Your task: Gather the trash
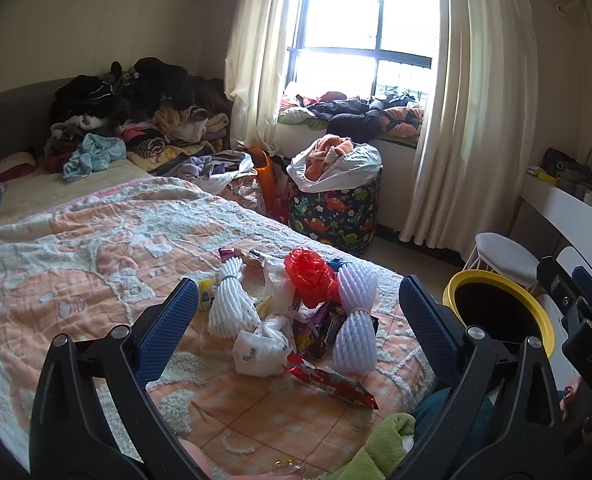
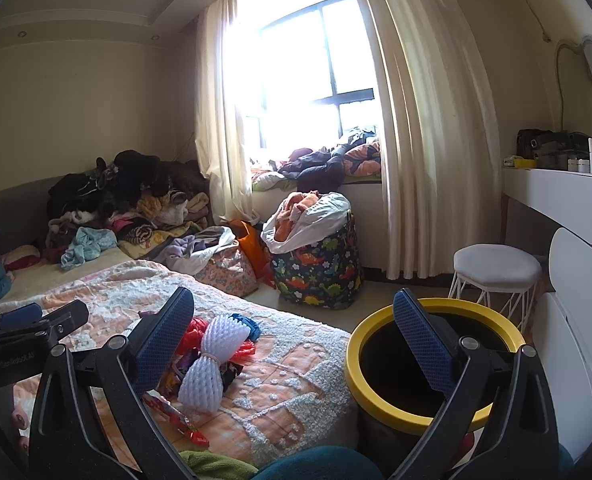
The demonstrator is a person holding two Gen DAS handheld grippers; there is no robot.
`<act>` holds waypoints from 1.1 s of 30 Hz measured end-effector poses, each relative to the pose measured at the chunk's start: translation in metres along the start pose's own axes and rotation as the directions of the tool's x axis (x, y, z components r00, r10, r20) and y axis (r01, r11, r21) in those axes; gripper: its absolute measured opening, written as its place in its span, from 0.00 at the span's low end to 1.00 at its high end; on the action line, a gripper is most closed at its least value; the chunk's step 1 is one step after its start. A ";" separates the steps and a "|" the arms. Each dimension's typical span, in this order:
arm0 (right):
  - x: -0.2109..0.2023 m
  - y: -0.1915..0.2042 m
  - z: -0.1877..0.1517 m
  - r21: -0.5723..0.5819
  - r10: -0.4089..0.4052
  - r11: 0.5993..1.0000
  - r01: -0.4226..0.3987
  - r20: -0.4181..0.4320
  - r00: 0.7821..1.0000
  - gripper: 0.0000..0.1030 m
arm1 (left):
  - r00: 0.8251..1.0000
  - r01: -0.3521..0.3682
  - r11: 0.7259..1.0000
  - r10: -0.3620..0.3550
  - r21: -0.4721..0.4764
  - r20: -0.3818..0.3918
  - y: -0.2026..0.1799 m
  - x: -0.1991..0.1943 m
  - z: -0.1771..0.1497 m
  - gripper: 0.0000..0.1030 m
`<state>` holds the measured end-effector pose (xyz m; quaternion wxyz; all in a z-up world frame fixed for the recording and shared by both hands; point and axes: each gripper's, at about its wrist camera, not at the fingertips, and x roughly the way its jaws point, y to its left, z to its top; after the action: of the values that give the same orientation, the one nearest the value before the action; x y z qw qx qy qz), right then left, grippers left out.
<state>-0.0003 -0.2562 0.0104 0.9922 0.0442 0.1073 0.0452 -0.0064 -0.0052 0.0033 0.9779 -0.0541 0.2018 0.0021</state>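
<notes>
A pile of trash lies on the peach bedspread (image 1: 76, 280): two white foam nets (image 1: 232, 304) (image 1: 355, 320), a red plastic bag (image 1: 311, 280), a crumpled white bag (image 1: 262, 348) and a red snack wrapper (image 1: 331, 382). My left gripper (image 1: 297, 312) hangs open just above and in front of the pile, holding nothing. The yellow-rimmed bin (image 2: 427, 360) stands on the floor beside the bed. My right gripper (image 2: 294, 332) is open and empty, its right finger over the bin mouth, its left finger over the foam net (image 2: 212, 364).
Clothes are heaped at the bed's far end (image 1: 136, 112) and on the window seat (image 1: 355, 112). A dinosaur-print hamper (image 2: 319, 264) stands by the curtain. A white stool (image 2: 495, 272) and white desk (image 2: 555, 196) are right of the bin. Green and teal fabric (image 1: 391, 436) lies near me.
</notes>
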 end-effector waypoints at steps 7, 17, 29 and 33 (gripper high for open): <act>0.000 0.000 0.001 -0.001 -0.001 1.000 0.001 0.001 1.000 0.94 | 1.000 -0.001 1.000 0.001 0.000 -0.003 -0.002 0.000 0.000 0.90; -0.001 -0.001 -0.001 -0.001 0.000 1.000 0.000 0.001 1.000 0.94 | 1.000 0.005 1.000 -0.005 0.004 -0.006 -0.011 0.001 0.001 0.90; -0.001 -0.001 -0.001 -0.002 0.001 1.000 -0.001 0.000 1.000 0.94 | 1.000 0.006 1.000 -0.006 0.003 -0.005 -0.012 0.001 0.000 0.90; 0.001 -0.001 -0.001 -0.006 0.005 1.000 -0.005 -0.010 1.000 0.94 | 1.000 0.023 1.000 -0.023 -0.001 -0.006 -0.018 -0.001 0.000 0.90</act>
<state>0.0007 -0.2573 0.0086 0.9917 0.0411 0.1122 0.0480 -0.0072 -0.0229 0.0058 0.9773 -0.0570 0.2040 -0.0090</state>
